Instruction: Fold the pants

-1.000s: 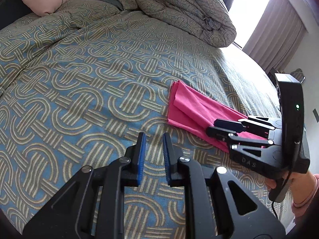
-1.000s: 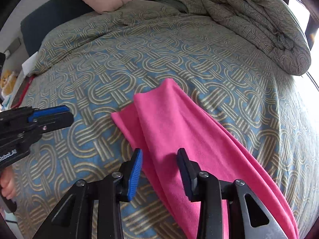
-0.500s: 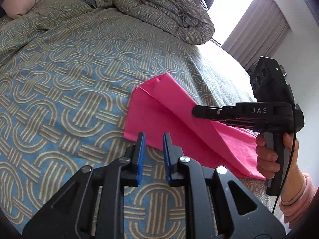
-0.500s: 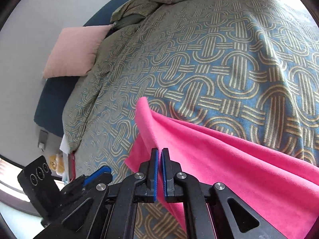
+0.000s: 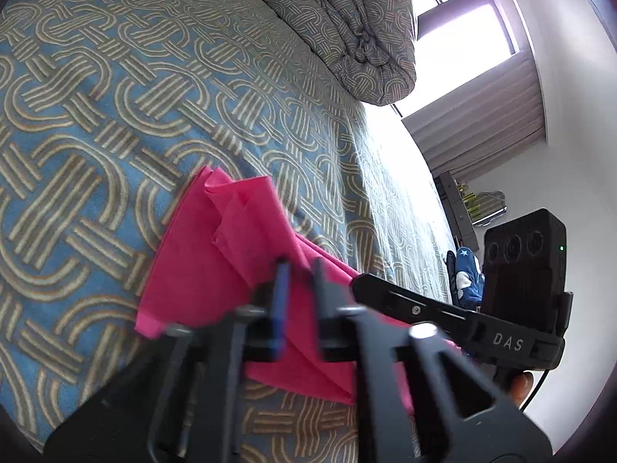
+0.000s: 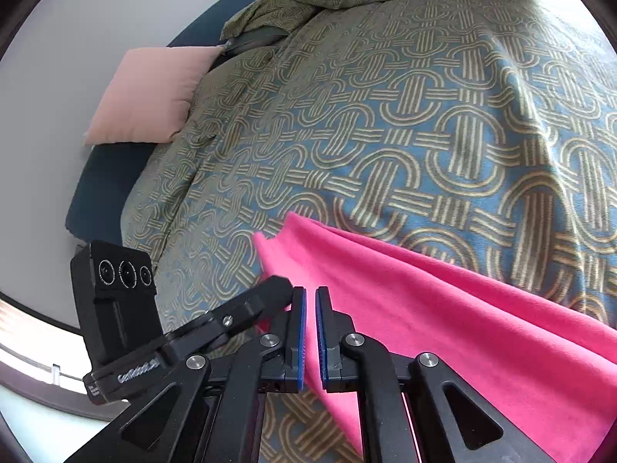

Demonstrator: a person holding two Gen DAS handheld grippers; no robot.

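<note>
Bright pink pants [image 5: 200, 270] lie folded lengthwise on the patterned bedspread [image 5: 115, 115], one end bunched and lifted. My left gripper [image 5: 299, 266] is blurred and its jaws are closing on a raised fold of the pink fabric. My right gripper [image 5: 356, 285] comes in from the right, its tip on the same cloth close beside the left one. In the right wrist view the right gripper [image 6: 310, 293] stands shut on the edge of the pants [image 6: 443, 328], which run off to the lower right. The left gripper [image 6: 283, 287] touches that edge from the left.
A rolled-up duvet [image 5: 347, 19] lies at the far end of the bed and a pink pillow [image 6: 150, 92] at the head. A bright window [image 5: 462, 19] and curtain [image 5: 482, 123] are beyond the bed edge. A person's hand [image 5: 520, 386] holds the right gripper.
The right gripper, open a second ago, shut on the pants edge and lifted it. The left gripper moved across to the pants beside the right one, and its jaws have narrowed around the fabric.
</note>
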